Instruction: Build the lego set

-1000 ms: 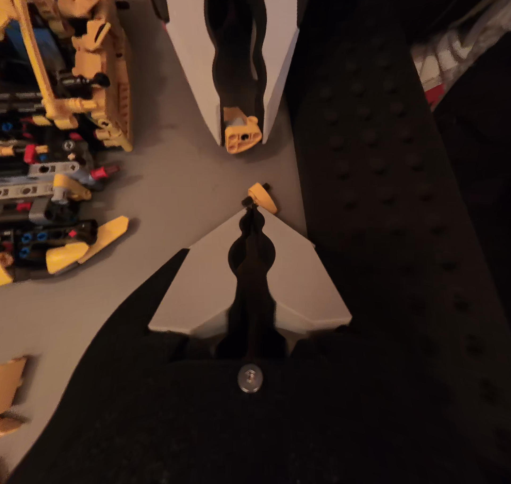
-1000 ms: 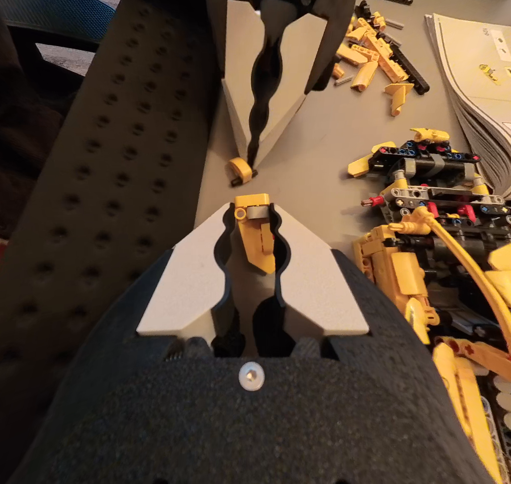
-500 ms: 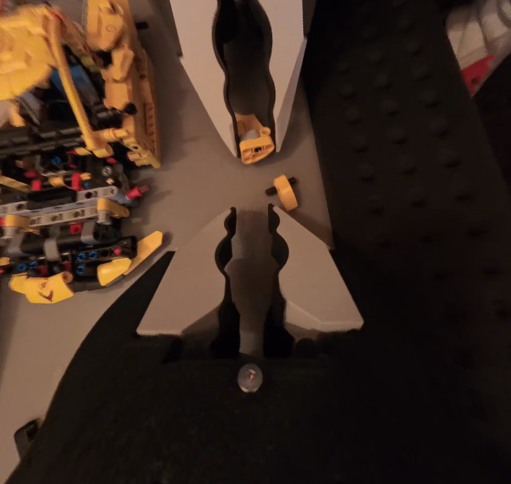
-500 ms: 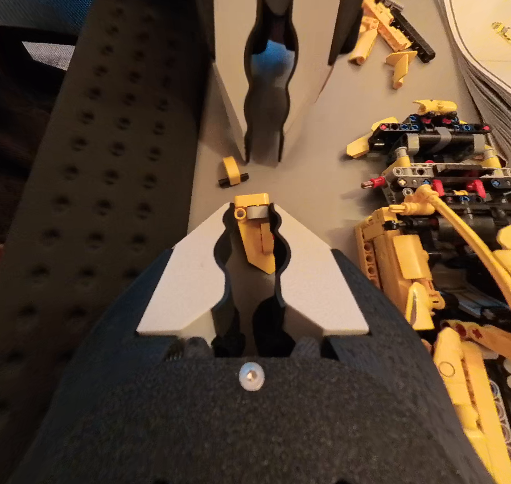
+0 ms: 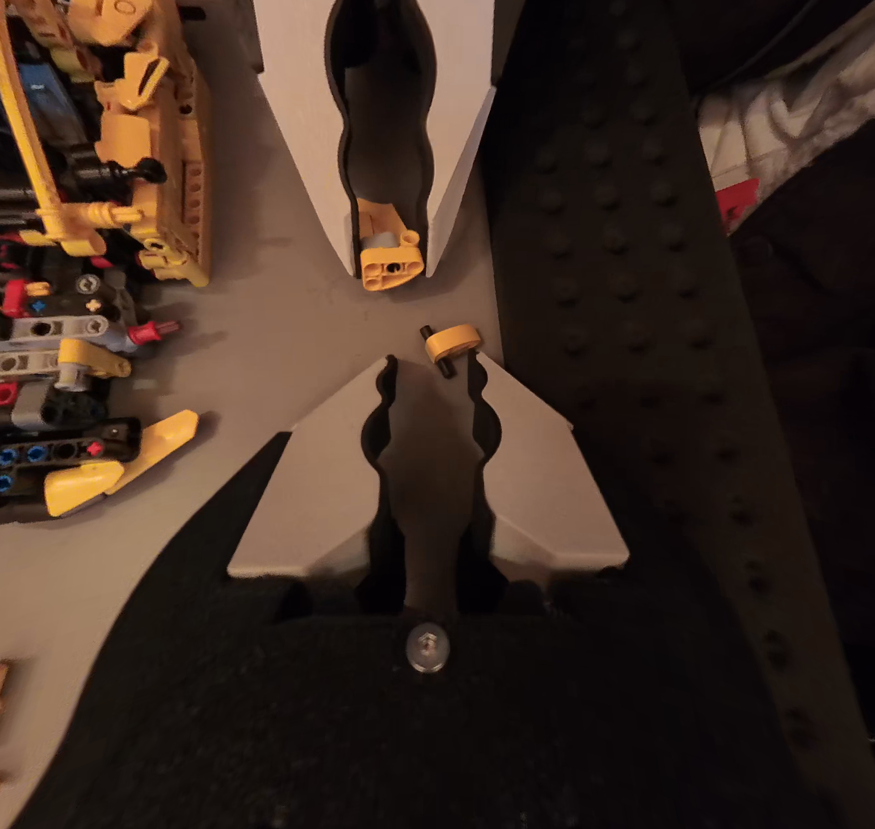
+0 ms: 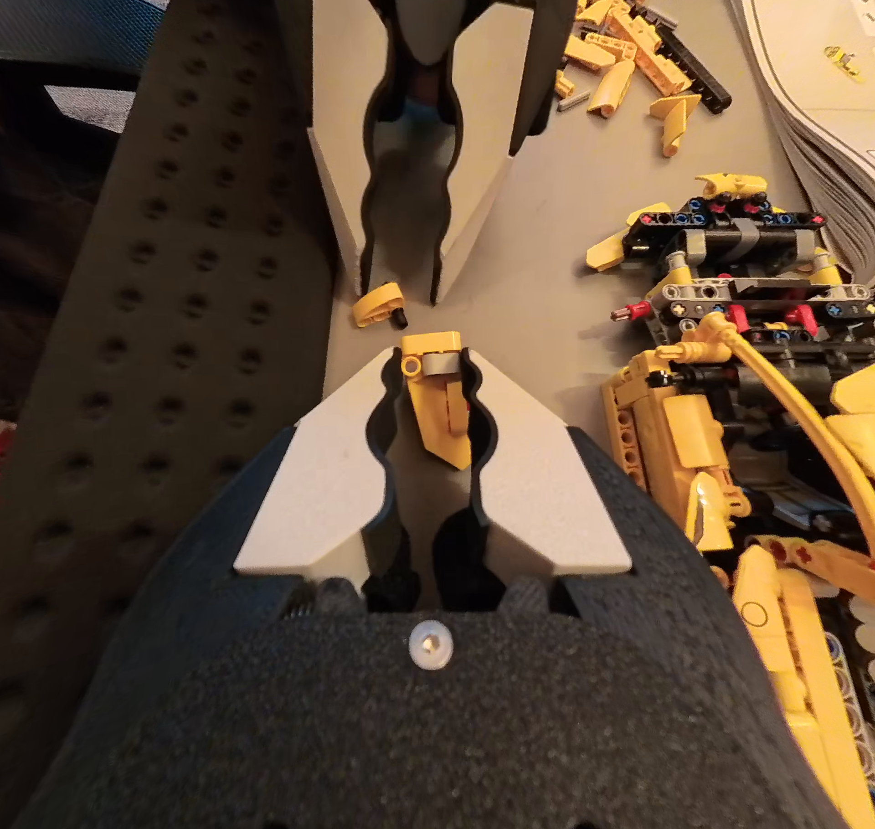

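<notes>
Gripping a yellow sub-assembly [image 6: 438, 399], the right gripper [image 6: 431, 356] faces the left gripper [image 5: 431, 361], fingers parted and empty, beside a small yellow piece [image 5: 450, 340]; the instruction booklet's [image 6: 814, 72] print is unreadable

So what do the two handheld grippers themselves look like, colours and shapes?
Both match. The left gripper and right gripper each have two pale grey wedge-shaped fingers with wavy black inner pads, on a rough black speckled body bearing one silver screw. No cables, markings or sleeves show.
</notes>
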`<action>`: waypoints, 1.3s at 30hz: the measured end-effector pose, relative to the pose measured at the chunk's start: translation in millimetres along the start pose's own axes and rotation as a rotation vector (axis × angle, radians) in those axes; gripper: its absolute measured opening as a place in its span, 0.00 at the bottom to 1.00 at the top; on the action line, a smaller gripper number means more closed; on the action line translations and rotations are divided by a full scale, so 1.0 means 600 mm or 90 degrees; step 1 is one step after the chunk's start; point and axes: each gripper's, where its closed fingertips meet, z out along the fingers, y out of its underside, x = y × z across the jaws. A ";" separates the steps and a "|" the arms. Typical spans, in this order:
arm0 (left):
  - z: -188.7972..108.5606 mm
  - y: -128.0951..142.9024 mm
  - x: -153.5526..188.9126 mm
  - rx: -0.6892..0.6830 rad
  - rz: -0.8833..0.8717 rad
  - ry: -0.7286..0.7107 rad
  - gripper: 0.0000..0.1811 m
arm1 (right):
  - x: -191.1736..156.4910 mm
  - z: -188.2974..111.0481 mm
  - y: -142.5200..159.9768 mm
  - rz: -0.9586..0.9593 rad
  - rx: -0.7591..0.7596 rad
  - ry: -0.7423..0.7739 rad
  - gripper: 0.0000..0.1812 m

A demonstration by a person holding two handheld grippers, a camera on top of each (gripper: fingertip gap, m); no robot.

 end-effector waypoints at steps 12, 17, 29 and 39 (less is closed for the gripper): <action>0.010 -0.004 -0.006 0.010 -0.015 -0.085 0.03 | -0.003 0.006 0.004 0.000 -0.009 -0.006 0.13; 0.008 -0.022 -0.010 0.057 0.042 -0.104 0.02 | 0.002 0.002 0.014 -0.042 -0.031 0.013 0.13; 0.008 -0.019 -0.011 0.051 0.036 -0.087 0.02 | -0.011 0.007 0.008 -0.105 -0.042 0.010 0.13; 0.008 -0.014 -0.010 0.042 0.023 -0.079 0.02 | -0.018 0.007 0.013 -0.085 -0.062 -0.009 0.13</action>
